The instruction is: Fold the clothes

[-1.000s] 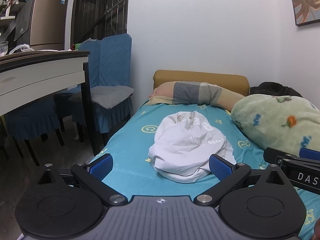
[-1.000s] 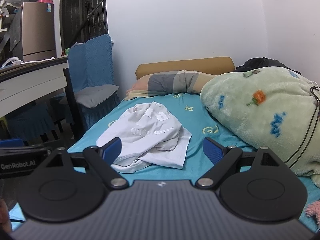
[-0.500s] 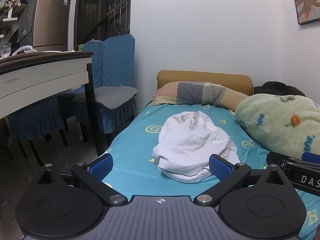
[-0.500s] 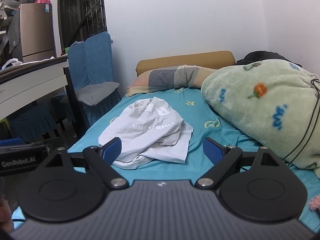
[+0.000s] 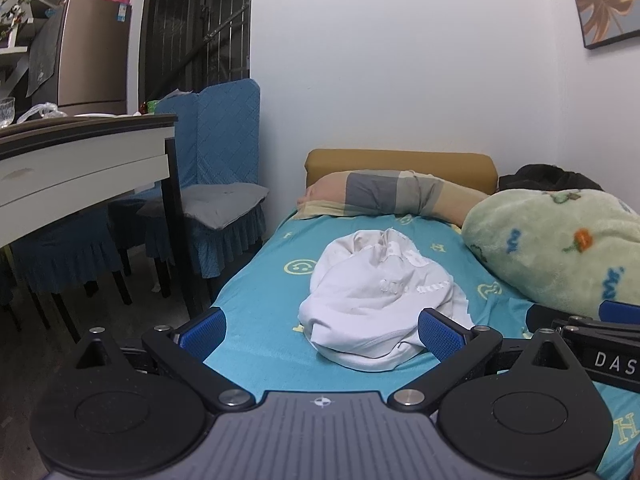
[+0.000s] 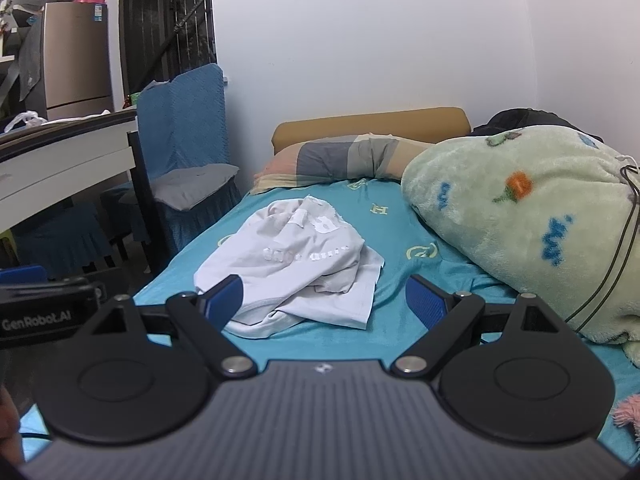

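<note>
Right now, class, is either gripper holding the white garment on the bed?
No: the white garment lies crumpled on the bed, beyond both open grippers.

1. A plain white wall (image 5: pixel 400 60) stands behind the bed, with a framed leaf picture (image 5: pixel 604 0) hung at the upper right.
2. A tan headboard (image 5: pixel 400 160) sits against that wall.
3. A white table (image 5: pixel 80 160) with dark legs stands at the left, beside blue-covered chairs (image 5: pixel 224 152).
4. A dark barred doorway (image 5: pixel 196 28) opens behind the chairs, near a brown fridge (image 5: pixel 92 48).
5. The floor (image 5: pixel 40 340) is dark.
</note>
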`<act>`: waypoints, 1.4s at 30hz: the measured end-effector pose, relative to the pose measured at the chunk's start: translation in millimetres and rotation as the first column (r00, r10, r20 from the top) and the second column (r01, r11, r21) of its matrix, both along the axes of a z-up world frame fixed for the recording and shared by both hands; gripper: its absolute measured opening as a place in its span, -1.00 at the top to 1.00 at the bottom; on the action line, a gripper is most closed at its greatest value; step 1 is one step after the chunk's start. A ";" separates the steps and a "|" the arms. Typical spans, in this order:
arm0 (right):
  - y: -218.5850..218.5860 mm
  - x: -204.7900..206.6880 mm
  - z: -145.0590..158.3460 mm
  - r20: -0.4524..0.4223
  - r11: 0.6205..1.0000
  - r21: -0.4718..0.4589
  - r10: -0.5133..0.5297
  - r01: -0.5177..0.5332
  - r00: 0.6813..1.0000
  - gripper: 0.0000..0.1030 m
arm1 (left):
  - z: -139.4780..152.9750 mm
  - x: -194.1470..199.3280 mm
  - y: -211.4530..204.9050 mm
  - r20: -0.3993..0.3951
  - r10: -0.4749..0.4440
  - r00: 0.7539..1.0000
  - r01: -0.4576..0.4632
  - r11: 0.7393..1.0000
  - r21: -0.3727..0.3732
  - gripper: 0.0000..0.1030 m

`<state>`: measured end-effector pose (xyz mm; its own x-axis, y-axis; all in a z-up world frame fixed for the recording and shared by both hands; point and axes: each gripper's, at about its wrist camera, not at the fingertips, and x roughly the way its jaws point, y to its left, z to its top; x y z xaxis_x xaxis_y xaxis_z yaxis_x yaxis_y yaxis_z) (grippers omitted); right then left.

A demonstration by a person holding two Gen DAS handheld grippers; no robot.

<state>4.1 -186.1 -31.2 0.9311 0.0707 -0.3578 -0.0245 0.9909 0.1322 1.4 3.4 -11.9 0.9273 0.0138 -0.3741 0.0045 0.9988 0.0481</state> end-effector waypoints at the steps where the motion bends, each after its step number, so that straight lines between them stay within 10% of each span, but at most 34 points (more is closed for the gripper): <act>1: -0.4 -0.1 -0.1 -0.001 1.000 0.005 0.001 -0.001 1.000 -0.74 | 0.0 0.3 -0.5 -0.001 0.001 1.000 -0.001 1.000 0.005 -0.99; 22: -7.4 3.1 1.2 -0.018 0.998 0.057 0.005 -0.004 1.000 -0.74 | -1.6 10.7 9.9 -0.081 0.020 0.997 -0.024 0.999 -0.044 -1.00; 26: -16.2 30.9 6.9 -0.074 0.989 0.149 0.024 -0.012 0.997 -0.74 | -3.8 42.6 27.1 -0.190 -0.032 0.981 -0.003 0.983 -0.183 -1.00; 33: -57.6 127.1 -33.0 -0.255 0.815 0.574 0.096 0.071 0.962 -0.73 | -51.3 135.8 76.6 -0.425 -0.095 0.900 -0.154 0.843 -0.515 -0.98; 38: -60.5 185.1 -94.1 -0.321 0.687 0.713 0.144 0.139 0.936 -0.49 | -106.6 183.1 94.0 -0.440 -0.190 0.877 -0.216 0.663 -0.717 -0.65; 42: -51.3 217.6 -131.5 -0.364 0.671 0.723 0.169 0.164 0.916 -0.47 | -136.9 212.9 93.2 -0.432 -0.204 0.878 -0.224 0.623 -0.749 -0.23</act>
